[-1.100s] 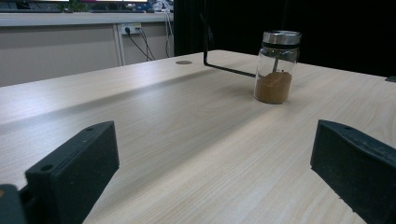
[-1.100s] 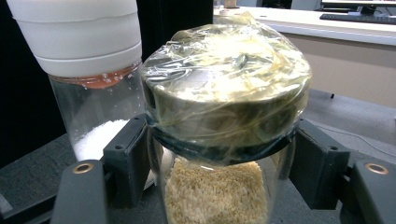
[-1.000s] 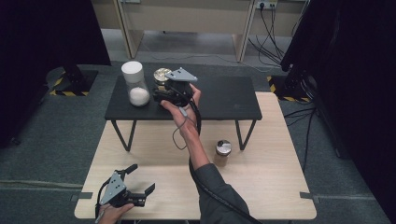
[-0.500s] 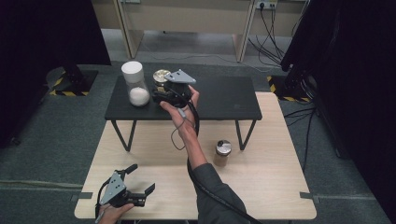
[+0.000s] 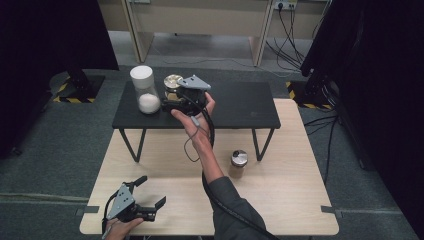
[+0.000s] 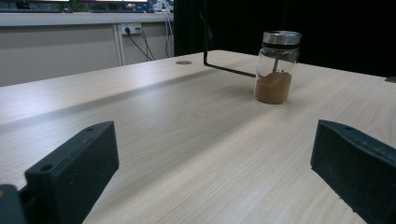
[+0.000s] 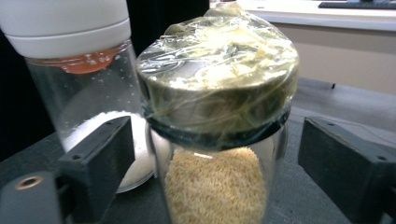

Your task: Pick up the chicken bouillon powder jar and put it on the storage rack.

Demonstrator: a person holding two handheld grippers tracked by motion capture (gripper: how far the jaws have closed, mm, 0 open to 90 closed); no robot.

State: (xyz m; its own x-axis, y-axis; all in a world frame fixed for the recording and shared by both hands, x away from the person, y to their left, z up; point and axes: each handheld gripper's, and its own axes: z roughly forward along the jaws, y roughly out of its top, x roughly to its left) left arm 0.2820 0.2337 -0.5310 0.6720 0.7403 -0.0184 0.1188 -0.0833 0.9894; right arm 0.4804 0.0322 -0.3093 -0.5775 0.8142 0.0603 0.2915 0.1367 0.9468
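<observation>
jars: 3 | right claw just opened, flanking wrapped-lid jar | left claw wide, empty

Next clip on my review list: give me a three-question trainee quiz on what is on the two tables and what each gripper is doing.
1. True or false: the right gripper is clamped on the jar of yellow grains.
2. Which jar stands on the light wooden table? A) jar of white powder B) jar of brown powder C) jar of yellow grains
3. Fill in: film is stretched over the ____ of the jar of yellow grains.

Key:
1. False. Its jaws have just been opening; the jar stands between them, with gaps on both sides.
2. B, the jar of brown powder. The jar of white powder is on the black table.
3. Lid.
</observation>
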